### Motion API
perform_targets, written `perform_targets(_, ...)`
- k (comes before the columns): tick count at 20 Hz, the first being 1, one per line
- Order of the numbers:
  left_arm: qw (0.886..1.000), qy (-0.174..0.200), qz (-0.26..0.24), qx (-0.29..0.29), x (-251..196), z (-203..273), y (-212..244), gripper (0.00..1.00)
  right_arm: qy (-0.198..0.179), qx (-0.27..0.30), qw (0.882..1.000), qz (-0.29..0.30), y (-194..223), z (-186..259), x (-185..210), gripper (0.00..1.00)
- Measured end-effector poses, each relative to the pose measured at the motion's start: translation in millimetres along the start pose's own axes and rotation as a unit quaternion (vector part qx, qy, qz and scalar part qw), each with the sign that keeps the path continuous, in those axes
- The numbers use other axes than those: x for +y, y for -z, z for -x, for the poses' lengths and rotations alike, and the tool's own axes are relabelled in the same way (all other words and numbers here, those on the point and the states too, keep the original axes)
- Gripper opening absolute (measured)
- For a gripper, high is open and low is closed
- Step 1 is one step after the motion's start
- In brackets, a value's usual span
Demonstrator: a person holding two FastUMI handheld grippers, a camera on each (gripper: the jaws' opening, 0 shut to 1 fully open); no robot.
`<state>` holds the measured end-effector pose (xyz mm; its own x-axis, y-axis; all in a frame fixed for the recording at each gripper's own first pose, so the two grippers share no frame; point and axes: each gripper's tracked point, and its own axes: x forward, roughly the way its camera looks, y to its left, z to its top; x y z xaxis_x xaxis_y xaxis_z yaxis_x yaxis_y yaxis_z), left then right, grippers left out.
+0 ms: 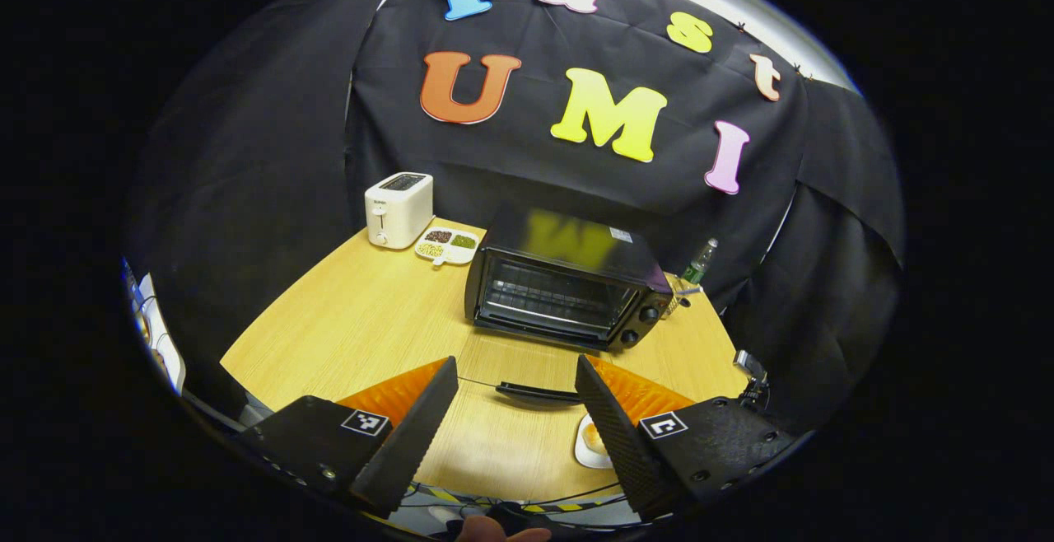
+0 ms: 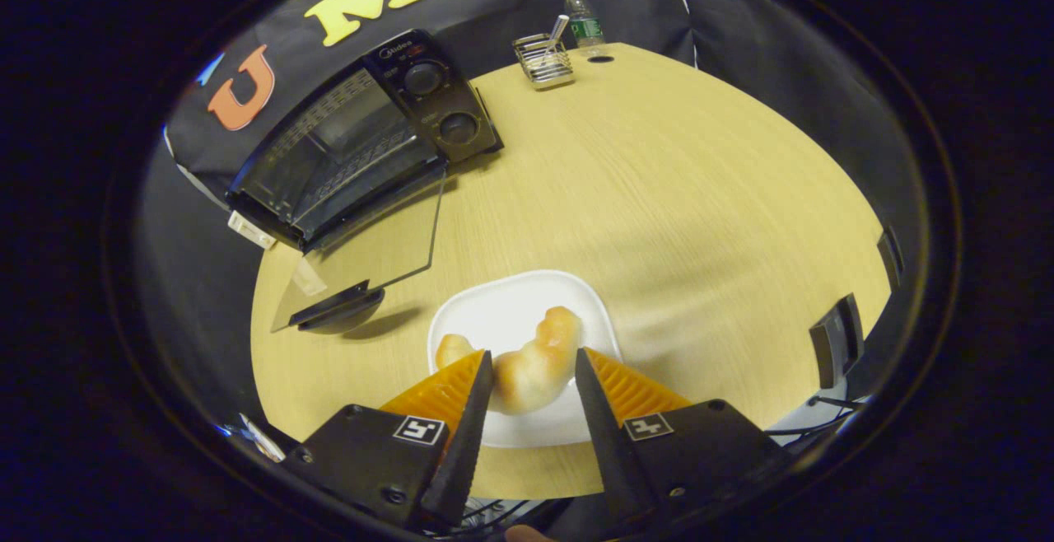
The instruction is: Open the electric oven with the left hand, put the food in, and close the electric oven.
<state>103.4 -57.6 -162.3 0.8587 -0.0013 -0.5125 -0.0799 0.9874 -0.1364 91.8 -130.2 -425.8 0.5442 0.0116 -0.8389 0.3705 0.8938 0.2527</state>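
Note:
The black electric oven [image 1: 568, 287] stands mid-table with its glass door [image 1: 519, 361] folded down flat and the handle [image 1: 539, 394] nearest me. My left gripper [image 1: 515, 361] is open and holds nothing, hanging above and in front of that door. In the right gripper view the oven [image 2: 362, 138] is at the upper left, its door [image 2: 370, 245] lying open. A curved bread roll [image 2: 535, 365] rests on a white plate [image 2: 527, 303]. My right gripper [image 2: 533, 354] straddles the roll's near end, both fingers against its sides. The plate's edge [image 1: 586, 453] shows beside my left gripper's right finger.
A white toaster [image 1: 399, 208] and a divided snack dish [image 1: 447, 245] sit at the back left. A wire holder [image 2: 543, 60] and a bottle [image 2: 583, 19] stand behind the oven's knob side. Dark clamps [image 2: 836, 340] sit on the table's right edge.

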Motion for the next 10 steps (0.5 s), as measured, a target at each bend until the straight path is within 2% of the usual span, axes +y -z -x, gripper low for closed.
perform_targets(2, 1.000, -0.008, -0.003, -0.002, 1.4, -1.1, -2.2, 0.95, -0.005, 0.014, 1.000, -0.010, 1.3, -3.1, 1.7, 0.60)
perform_targets(5, 1.000, -0.015, 0.004, 0.000, -1.6, -4.1, -4.3, 0.95, -0.016, 0.035, 0.999, -0.031, 2.2, -6.4, 1.3, 0.53)
perform_targets(9, 1.000, -0.022, 0.015, -0.004, -9.2, -5.9, -9.3, 0.95, -0.012, 0.050, 0.999, -0.002, 4.8, -12.1, -0.3, 0.36)
perform_targets(10, 1.000, -0.021, 0.016, -0.005, -10.4, -6.6, -9.9, 0.95, -0.011, 0.050, 0.999, 0.007, 4.1, -11.9, 0.5, 0.29)
